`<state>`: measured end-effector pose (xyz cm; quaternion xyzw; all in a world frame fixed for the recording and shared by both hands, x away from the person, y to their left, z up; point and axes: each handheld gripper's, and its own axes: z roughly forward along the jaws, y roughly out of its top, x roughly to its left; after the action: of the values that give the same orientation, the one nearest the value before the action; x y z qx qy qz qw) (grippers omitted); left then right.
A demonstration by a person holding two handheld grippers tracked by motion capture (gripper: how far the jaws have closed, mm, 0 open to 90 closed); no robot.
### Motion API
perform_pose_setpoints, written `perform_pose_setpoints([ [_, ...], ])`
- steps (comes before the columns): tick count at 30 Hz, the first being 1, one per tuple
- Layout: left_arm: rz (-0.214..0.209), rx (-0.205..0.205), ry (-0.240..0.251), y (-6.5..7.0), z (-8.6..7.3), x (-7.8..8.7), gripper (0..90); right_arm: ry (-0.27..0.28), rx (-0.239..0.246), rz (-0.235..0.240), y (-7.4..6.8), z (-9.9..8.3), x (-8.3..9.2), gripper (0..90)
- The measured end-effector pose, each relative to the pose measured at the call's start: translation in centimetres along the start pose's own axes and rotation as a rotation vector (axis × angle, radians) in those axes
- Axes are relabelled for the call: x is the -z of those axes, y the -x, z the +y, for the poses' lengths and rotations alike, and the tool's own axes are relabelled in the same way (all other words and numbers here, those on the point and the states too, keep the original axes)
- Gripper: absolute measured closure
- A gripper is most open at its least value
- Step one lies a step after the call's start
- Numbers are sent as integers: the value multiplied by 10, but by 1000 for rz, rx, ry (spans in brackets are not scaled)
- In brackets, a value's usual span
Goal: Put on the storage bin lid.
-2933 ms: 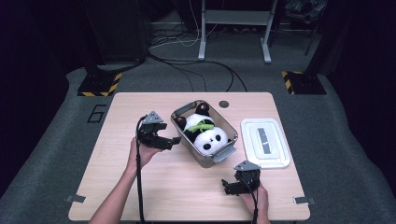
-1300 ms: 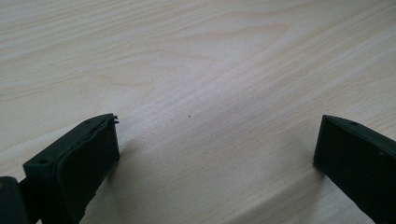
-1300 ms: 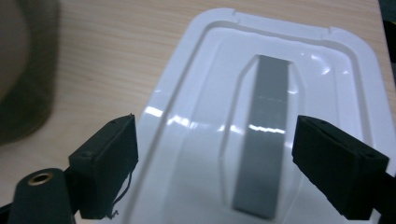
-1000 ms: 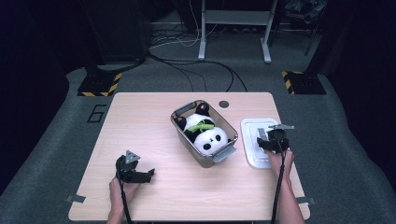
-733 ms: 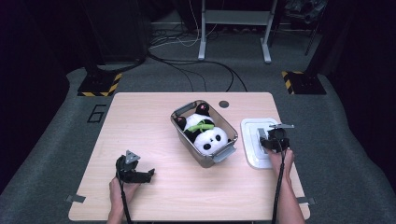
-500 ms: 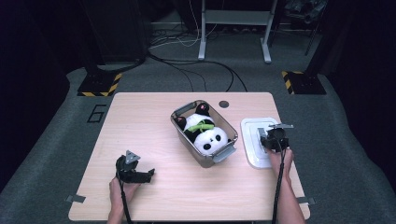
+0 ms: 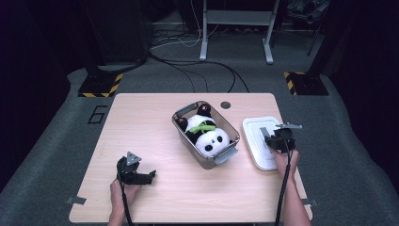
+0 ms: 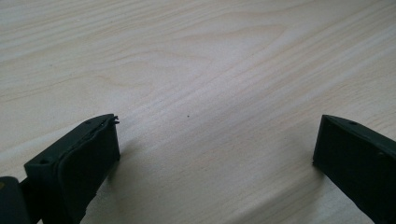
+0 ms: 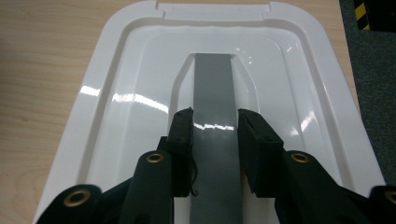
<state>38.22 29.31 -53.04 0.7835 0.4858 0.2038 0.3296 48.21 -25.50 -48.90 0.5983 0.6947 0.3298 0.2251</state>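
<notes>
The right hand-held gripper (image 9: pixel 214 128) has just closed its jaws on the grey handle strip (image 9: pixel 214 88) of the white lid (image 9: pixel 116 84), pads pressing either side. The lid lies flat on the bench (image 7: pixel 141 117) at the right of the high view, just beside the clear bin (image 7: pixel 225 153) holding the toy panda (image 7: pixel 209 136). The lid now looks ready to lift. At lower left, the left hand-held gripper (image 7: pixel 141 176) rests wide open on bare wood.

Bare counter (image 7: pixel 141 122) lies open on the left; the bin (image 7: pixel 205 134) blocks the middle, the lid (image 7: pixel 260 141) lying just beside it.
</notes>
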Motion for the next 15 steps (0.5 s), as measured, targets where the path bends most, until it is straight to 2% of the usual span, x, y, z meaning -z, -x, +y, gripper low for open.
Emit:
perform_pose_setpoints([
  [4,0,0,1,0,0,0,0,16,21,8,-1,5,8,671],
  [15,1,-1,1,0,0,0,0,44,42,34,-6,21,29,671],
])
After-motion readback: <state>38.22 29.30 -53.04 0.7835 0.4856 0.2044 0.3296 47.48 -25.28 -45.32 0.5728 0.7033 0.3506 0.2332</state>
